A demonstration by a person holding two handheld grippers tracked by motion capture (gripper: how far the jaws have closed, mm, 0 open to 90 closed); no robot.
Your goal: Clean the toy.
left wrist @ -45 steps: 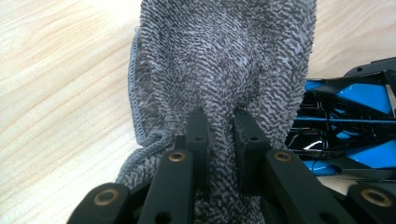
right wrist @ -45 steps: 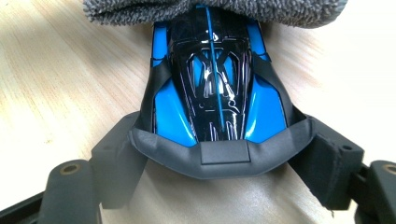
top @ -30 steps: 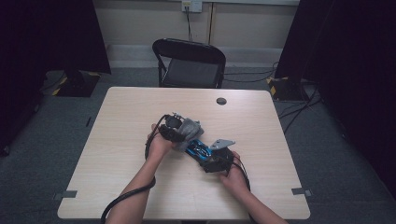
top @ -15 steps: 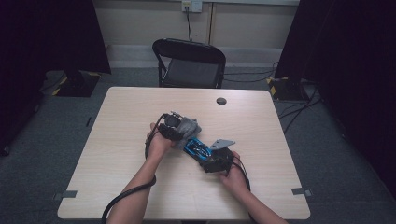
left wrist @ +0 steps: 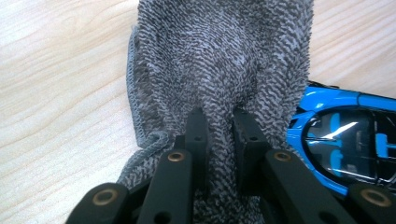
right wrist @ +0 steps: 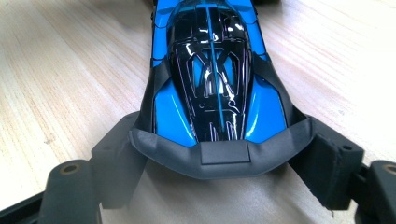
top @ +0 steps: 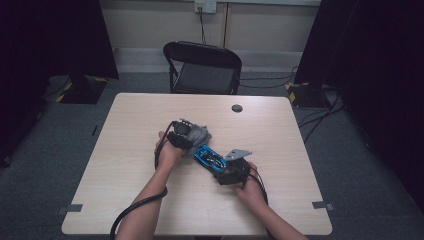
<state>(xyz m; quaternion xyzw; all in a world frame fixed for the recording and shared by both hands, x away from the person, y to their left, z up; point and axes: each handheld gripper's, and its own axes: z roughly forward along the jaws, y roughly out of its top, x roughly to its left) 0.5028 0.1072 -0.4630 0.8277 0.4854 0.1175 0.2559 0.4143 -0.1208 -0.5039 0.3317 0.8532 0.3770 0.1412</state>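
A blue toy car [top: 209, 156] sits near the middle of the table [top: 125, 150], between the 2 grippers. The right gripper [right wrist: 219, 154] clamps the car's tail end between its wide-set jaws. At about 10 o'clock from the car, the left gripper [left wrist: 219, 135] pinches a grey towel [left wrist: 219, 60] with its jaws nearly together; the towel lies against the car's nose.

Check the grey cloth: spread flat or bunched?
Bunched. The grey cloth rises in folds, pinched between the shut jaws of the left gripper, beside the blue toy car.
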